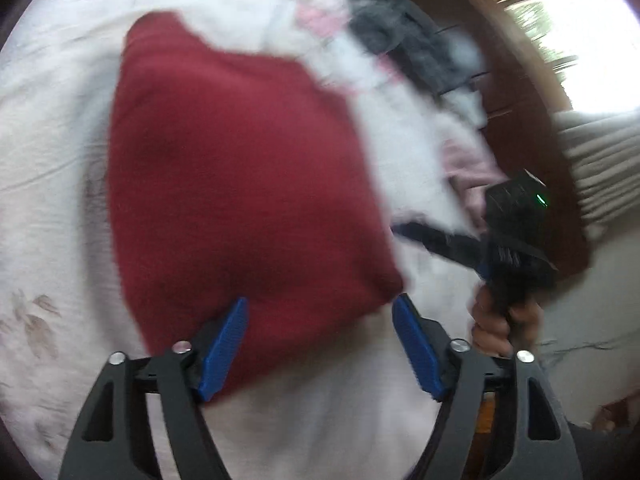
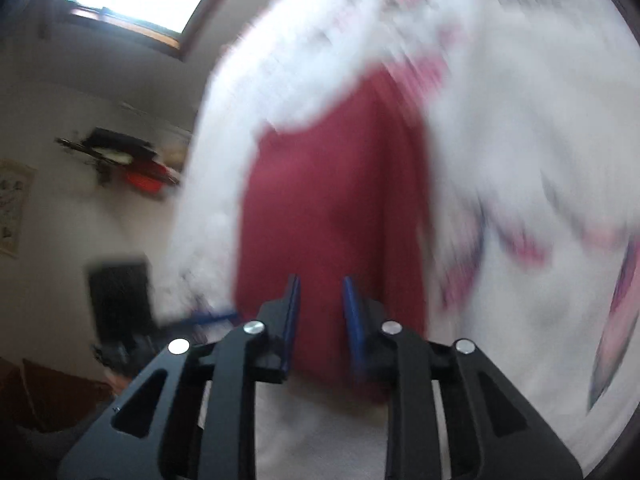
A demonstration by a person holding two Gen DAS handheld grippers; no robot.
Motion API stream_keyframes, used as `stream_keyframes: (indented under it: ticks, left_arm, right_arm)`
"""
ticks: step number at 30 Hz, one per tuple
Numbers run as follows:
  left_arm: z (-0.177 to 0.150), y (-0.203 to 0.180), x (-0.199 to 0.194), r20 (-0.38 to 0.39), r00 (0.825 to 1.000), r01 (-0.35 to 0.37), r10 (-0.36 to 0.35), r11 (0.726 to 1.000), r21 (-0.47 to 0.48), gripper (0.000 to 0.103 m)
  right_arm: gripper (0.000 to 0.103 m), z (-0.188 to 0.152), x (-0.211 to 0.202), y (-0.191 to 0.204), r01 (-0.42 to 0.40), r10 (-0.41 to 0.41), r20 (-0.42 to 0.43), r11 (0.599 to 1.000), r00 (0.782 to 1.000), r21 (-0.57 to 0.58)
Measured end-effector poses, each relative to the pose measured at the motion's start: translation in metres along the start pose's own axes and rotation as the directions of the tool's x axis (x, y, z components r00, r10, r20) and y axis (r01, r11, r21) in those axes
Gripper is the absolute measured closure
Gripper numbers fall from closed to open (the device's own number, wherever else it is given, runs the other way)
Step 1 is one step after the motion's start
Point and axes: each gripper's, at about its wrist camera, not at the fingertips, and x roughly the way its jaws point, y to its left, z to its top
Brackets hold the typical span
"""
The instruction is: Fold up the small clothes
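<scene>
A dark red garment (image 1: 240, 184) lies folded into a rough rectangle on the white floral bedsheet (image 1: 52, 128). My left gripper (image 1: 322, 312) hovers open over its near edge, its blue pads (image 1: 228, 344) wide apart with nothing between them. My right gripper (image 1: 516, 236), held by a hand, sits off the garment's right corner in the left wrist view. In the blurred right wrist view, the right gripper (image 2: 320, 284) points along the red garment (image 2: 336, 208), its fingers a small gap apart and holding nothing.
A dark grey garment (image 1: 400, 36) and a pink one (image 1: 468, 164) lie at the bed's far right edge. Dark wooden furniture (image 1: 520, 100) and a bright window (image 1: 580, 40) stand beyond it. A wall shelf (image 2: 120, 156) shows left of the bed.
</scene>
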Motion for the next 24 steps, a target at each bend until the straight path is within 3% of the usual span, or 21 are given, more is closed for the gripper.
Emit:
stream_keyframes:
  ticks: [2,4,6,8,9,10,11,12,13,14,15,19,24]
  left_arm:
    - [-0.006,0.01,0.007,-0.027,0.999,-0.044,0.044,0.999,-0.02,0.022]
    - [-0.012,0.024,0.01,-0.036,0.999,-0.043,0.04,0.996,-0.082,0.022]
    - [-0.016,0.022,0.0,-0.011,1.0,-0.02,0.019,0.994,-0.107,0.022]
    - [-0.021,0.023,-0.014,0.029,1.0,-0.005,0.009,0.992,-0.123,0.022]
    - [-0.026,0.028,-0.027,0.061,0.998,0.002,0.006,0.99,-0.141,0.022]
    - [-0.028,0.034,-0.038,0.088,0.996,0.002,0.012,0.987,-0.16,0.022]
    - [-0.031,0.041,-0.048,0.107,0.994,-0.005,0.024,0.985,-0.172,0.021]
    - [-0.032,0.049,-0.058,0.135,0.989,-0.03,0.055,0.982,-0.184,0.019]
    - [-0.033,0.059,-0.064,0.147,0.985,-0.056,0.086,0.979,-0.197,0.018]
    - [-0.035,0.067,-0.067,0.142,0.984,-0.073,0.105,0.975,-0.212,0.018]
    - [-0.034,0.081,-0.067,0.122,0.985,-0.085,0.118,0.965,-0.248,0.018]
    - [-0.031,0.102,-0.063,0.128,0.989,-0.028,0.073,0.946,-0.323,0.018]
    - [-0.034,0.115,-0.049,0.115,0.993,0.065,-0.025,0.929,-0.364,0.018]
  right_arm:
    - [0.076,0.024,0.008,0.004,-0.027,0.027,-0.006,1.0,1.0,0.002]
    - [0.075,0.041,0.027,-0.003,-0.054,0.055,-0.036,0.998,0.998,0.013]
    - [0.078,0.051,0.057,-0.02,-0.004,0.006,-0.113,1.0,0.994,0.022]
    - [0.103,0.056,0.072,-0.038,0.087,-0.084,-0.158,0.996,0.984,0.015]
    - [0.103,0.06,0.065,-0.049,0.071,-0.063,-0.148,0.996,0.987,0.048]
    - [0.1,0.063,0.05,-0.057,0.049,-0.039,-0.105,0.995,0.994,0.088]
    - [0.09,0.064,0.034,-0.063,0.026,-0.018,-0.067,0.993,0.998,0.115]
    - [0.076,0.067,0.019,-0.072,-0.004,0.009,-0.031,0.987,0.999,0.159]
    - [0.045,0.071,0.005,-0.085,-0.048,0.05,-0.003,0.972,0.999,0.231]
    - [0.036,0.071,-0.001,-0.092,-0.079,0.084,-0.006,0.962,0.996,0.263]
    - [0.036,0.072,-0.003,-0.099,-0.11,0.124,-0.03,0.951,0.992,0.288]
    - [0.035,0.079,0.013,-0.116,-0.075,0.125,-0.138,0.945,0.982,0.32]
    - [0.035,0.074,0.028,-0.089,-0.018,0.071,-0.211,0.969,0.975,0.245]
